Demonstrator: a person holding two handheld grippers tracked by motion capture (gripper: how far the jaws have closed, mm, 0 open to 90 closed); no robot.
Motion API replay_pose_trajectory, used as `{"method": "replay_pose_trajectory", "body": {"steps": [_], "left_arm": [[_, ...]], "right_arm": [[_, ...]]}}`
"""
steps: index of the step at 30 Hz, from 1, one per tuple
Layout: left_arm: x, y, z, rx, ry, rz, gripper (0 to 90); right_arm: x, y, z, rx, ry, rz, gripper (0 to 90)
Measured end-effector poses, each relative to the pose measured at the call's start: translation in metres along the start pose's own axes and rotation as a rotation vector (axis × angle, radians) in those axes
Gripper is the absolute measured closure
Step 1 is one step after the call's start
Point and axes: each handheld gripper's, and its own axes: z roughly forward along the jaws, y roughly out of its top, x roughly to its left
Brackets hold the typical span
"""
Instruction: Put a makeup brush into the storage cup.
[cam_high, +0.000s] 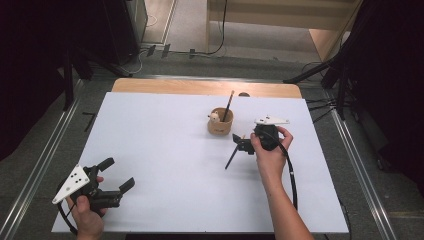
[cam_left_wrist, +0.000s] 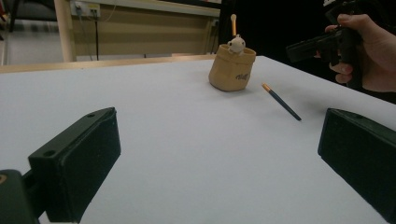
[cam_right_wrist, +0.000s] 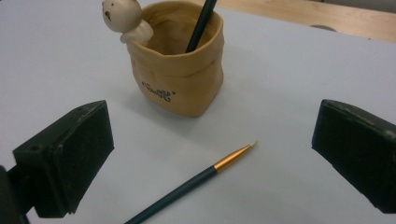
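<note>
Brushes are the work in hand: one dark-handled brush (cam_right_wrist: 196, 183) with a gold ferrule lies flat on the white worktop (cam_high: 165, 165), just in front of the tan pouch-shaped holder (cam_right_wrist: 180, 79), where a second brush (cam_right_wrist: 201, 23) stands tilted beside a small bear figure (cam_right_wrist: 122, 18). Right tool (cam_high: 244, 145) hovers over the lying brush, jaws spread wide and holding nothing. Left tool (cam_high: 116, 176) sits well apart at the near left corner, likewise wide open and empty.

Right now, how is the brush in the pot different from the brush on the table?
The brush in the pot stands leaning, tip hidden inside the bag-shaped pot. The brush on the table lies flat, showing its gold band and pale tip, between the right claw jaws. Both have dark, thin handles.
</note>
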Motion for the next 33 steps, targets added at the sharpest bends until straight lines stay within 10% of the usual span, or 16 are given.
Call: {"method": "replay_pose_trajectory", "body": {"steps": [33], "left_arm": [[0.000, 0.001, 0.000, -0.007, -0.001, -0.005, 0.0]], "right_arm": [[0.012, 0.000, 0.032, 0.336, -0.010, 0.056, 13.7]]}}
